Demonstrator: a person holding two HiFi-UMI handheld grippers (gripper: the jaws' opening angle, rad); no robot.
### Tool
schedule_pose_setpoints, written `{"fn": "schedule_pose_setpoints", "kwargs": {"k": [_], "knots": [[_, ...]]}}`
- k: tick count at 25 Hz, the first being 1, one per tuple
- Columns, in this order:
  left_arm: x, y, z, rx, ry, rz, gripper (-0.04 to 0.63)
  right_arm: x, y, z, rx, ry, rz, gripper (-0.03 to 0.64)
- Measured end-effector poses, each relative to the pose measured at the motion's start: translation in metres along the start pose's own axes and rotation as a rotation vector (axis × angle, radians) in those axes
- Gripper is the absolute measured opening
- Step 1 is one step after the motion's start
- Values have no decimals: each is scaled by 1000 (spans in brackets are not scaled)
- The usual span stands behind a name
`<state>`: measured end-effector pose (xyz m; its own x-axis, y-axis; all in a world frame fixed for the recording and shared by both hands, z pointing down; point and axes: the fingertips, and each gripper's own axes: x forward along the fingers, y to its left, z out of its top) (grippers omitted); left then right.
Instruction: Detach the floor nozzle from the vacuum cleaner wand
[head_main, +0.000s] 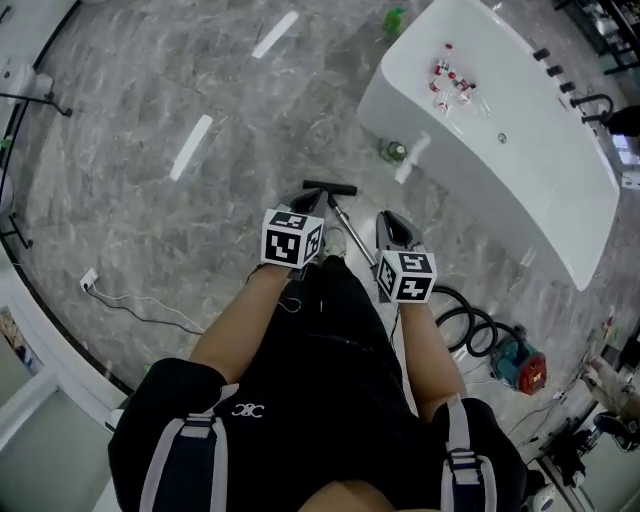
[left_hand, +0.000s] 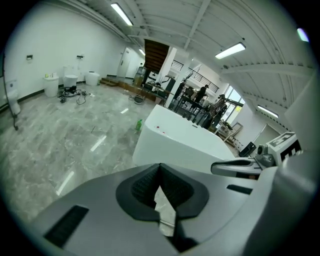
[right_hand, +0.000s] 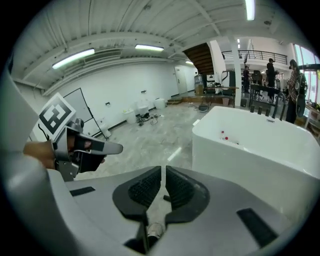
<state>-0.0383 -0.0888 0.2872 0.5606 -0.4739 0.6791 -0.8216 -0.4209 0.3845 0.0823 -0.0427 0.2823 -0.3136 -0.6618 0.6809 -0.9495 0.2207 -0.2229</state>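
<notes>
1. Left gripper (head_main: 306, 203) (left_hand: 160, 169): the jaws are clenched pad to pad with nothing gripped between them. Its marker cube (head_main: 292, 238) faces up towards the head camera.
2. Right gripper (head_main: 395, 228) (right_hand: 163, 172): the jaws are drawn together to a hairline gap, with nothing caught between the pads. It sits level with the left gripper, near it but apart.
3. Wand (head_main: 352, 232): a slim metal tube running through the space between the two grippers. Neither gripper is closed on it.
4. Floor nozzle (head_main: 330, 187): a short black crossbar at the far end of the wand. It is just ahead of the left gripper's tips and ahead and to the left of the right gripper. It rests on the grey marble floor (head_main: 150, 100) and appears joined to the wand.
5. Hose (head_main: 468, 322): black coils behind and to the right of the right gripper, beside a teal and red vacuum body (head_main: 518, 366).
6. Bathtub (head_main: 560, 170): white, ahead and to the right of the right gripper, beyond the nozzle. Small bottles (head_main: 448, 80) lie inside it. A green bottle (head_main: 395, 151) stands on the floor between nozzle and tub.
7. White cable (head_main: 140, 310): on the floor, well to the left of the left gripper.
</notes>
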Motion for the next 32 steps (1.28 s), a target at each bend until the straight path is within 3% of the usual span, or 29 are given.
{"fn": "schedule_pose_setpoints", "kwargs": {"k": [9,10,14,16,20,25,28,32], "knots": [[115,61,-78,-7,104,35,6,137,-53,-115,-75,196,6,55],[128,68,-91,-14,119,43,6,154,-57,-130,-123,220,14,61],[167,96,-137,-80,151,71,6,214,-61,-191,-474,287,71,75],[180,109,-158,-114,160,83,6,243,-63,-228,-515,344,121,91],[205,130,-204,-182,186,109,6,302,-82,-312,-470,489,171,123],[230,140,-259,-250,199,117,6,366,-117,-407,-437,597,128,146],[245,148,-294,-232,229,102,6,402,-134,-457,-401,650,117,146],[257,165,-331,-199,268,85,6,437,-151,-520,-276,721,130,149]]}}
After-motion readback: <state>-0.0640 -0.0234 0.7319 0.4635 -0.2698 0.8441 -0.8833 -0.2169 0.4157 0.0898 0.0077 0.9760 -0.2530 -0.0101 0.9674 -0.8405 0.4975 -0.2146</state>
